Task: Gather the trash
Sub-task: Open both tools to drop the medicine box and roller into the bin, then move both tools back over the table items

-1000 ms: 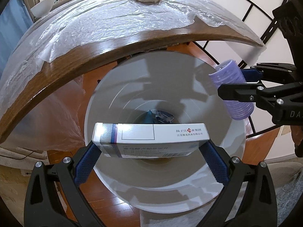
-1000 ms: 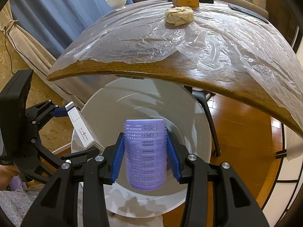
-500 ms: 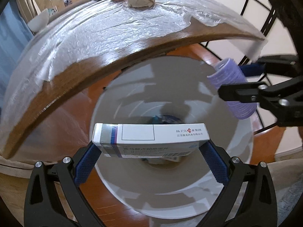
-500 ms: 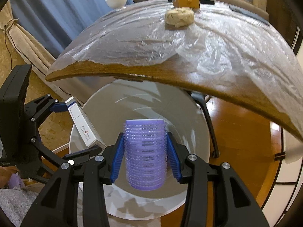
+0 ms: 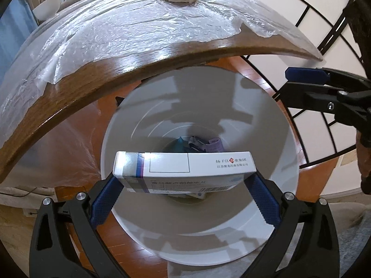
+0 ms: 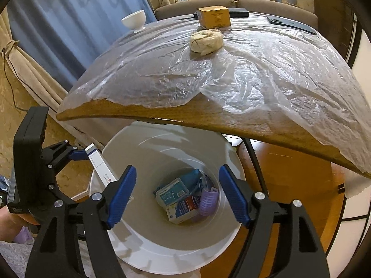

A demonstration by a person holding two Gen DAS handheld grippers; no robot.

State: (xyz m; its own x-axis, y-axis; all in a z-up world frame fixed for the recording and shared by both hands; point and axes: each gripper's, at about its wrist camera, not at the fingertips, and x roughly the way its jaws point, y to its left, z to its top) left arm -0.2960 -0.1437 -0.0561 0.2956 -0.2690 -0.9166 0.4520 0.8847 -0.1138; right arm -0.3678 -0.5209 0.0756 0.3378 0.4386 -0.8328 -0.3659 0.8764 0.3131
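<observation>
White plastic forms the waste bin (image 6: pixel 162 250), which stands on the floor just beside the wooden tabletop (image 6: pixel 231 118). Right tool (image 6: pixel 177 193): jaws opening, nothing between them, positioned over the bin mouth. The purple hair roller (image 6: pixel 208 200) lies at the bin bottom among other packets (one teal, one red and blue). Left tool (image 5: pixel 184 197): clamped on the ends of a white medicine box (image 5: pixel 185 166), held level above the bin. Clear plastic film (image 6: pixel 255 69) covers the tabletop.
</observation>
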